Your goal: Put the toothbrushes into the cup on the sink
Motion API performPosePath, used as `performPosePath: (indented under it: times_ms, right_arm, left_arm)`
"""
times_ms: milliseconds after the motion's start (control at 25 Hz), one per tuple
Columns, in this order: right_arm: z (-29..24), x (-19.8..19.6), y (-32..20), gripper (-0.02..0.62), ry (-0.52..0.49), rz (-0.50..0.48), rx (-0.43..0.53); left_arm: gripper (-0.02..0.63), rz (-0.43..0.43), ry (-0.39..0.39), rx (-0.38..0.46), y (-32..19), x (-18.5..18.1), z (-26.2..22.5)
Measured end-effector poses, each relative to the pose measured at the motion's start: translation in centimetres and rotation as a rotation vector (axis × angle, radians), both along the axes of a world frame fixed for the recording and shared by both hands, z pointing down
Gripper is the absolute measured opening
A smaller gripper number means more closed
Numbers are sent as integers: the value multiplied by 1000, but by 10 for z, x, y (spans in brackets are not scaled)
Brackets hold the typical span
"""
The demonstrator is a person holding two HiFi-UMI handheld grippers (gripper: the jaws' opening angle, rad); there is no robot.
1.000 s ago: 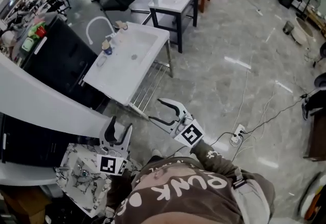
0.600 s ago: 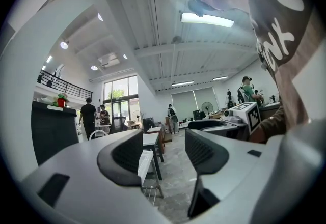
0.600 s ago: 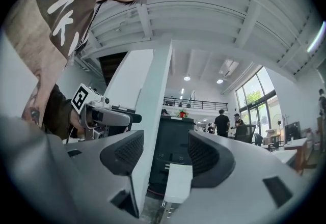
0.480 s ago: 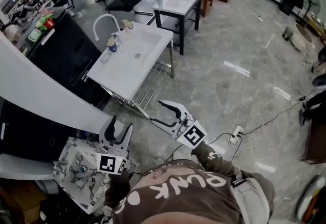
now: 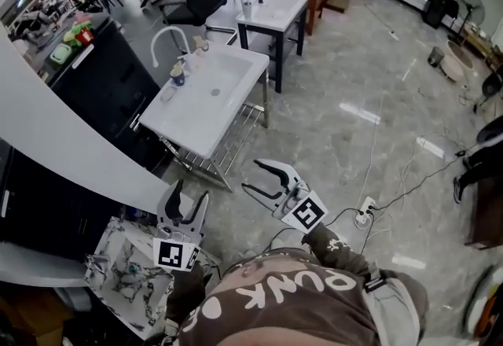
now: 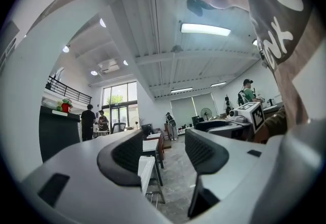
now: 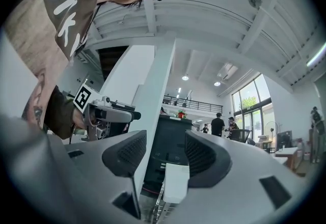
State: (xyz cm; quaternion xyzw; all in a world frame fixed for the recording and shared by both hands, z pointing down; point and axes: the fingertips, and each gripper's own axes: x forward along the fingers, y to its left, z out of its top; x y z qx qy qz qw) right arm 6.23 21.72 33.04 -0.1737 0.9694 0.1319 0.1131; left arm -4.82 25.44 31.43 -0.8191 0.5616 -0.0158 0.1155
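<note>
Bare grey floor (image 5: 330,132) lies open between the person and the near and right edges of the white sink (image 5: 189,136). A curved white wall (image 5: 55,132) hems in the left side. Along the sink's far left rim stand an arched faucet (image 5: 167,28) and small bottles (image 5: 179,75). A wire rack (image 5: 228,144) juts out below its near edge.

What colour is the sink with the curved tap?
White. The sink shows best in the head view.
</note>
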Motion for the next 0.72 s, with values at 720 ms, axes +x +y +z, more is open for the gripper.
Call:
performPosePath:
  times_ms: [720]
  right_arm:
    - [0, -18, 29, 221, 89, 35, 66]
  left_arm:
    - [247, -8, -3, 56, 35, -23, -7]
